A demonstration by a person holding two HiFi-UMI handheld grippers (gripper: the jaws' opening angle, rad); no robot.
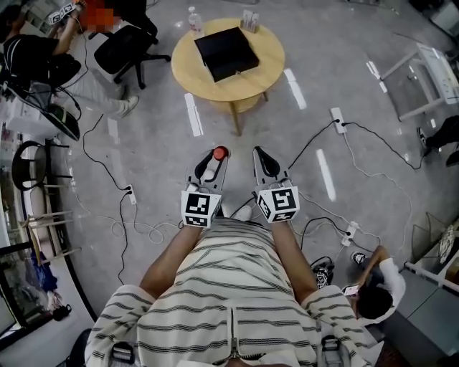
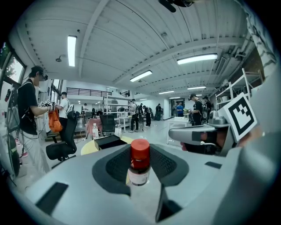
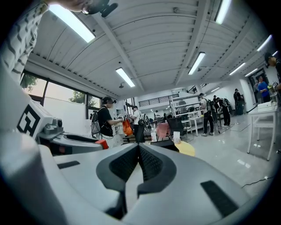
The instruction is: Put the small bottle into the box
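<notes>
Left tongs (image 1: 212, 162) clamp small bottle (image 2: 139, 165); right tongs (image 3: 138, 151) closed; floor (image 1: 161, 154) open to table (image 1: 188, 72), box (image 1: 226, 50) probably shut.

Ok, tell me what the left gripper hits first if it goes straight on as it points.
The left gripper, shut on the bottle, points across bare floor toward the round table. It would probably meet the table edge or the black box on it first; depth is unclear.

Small bottle (image 2: 140, 163) upright between left gripper (image 1: 212, 163) jaws. Right gripper (image 1: 264, 160) just right of it. Table (image 1: 267, 77) well ahead of both jaws; box (image 1: 226, 54) on table, water bottle (image 1: 194, 21) behind box, left.
</notes>
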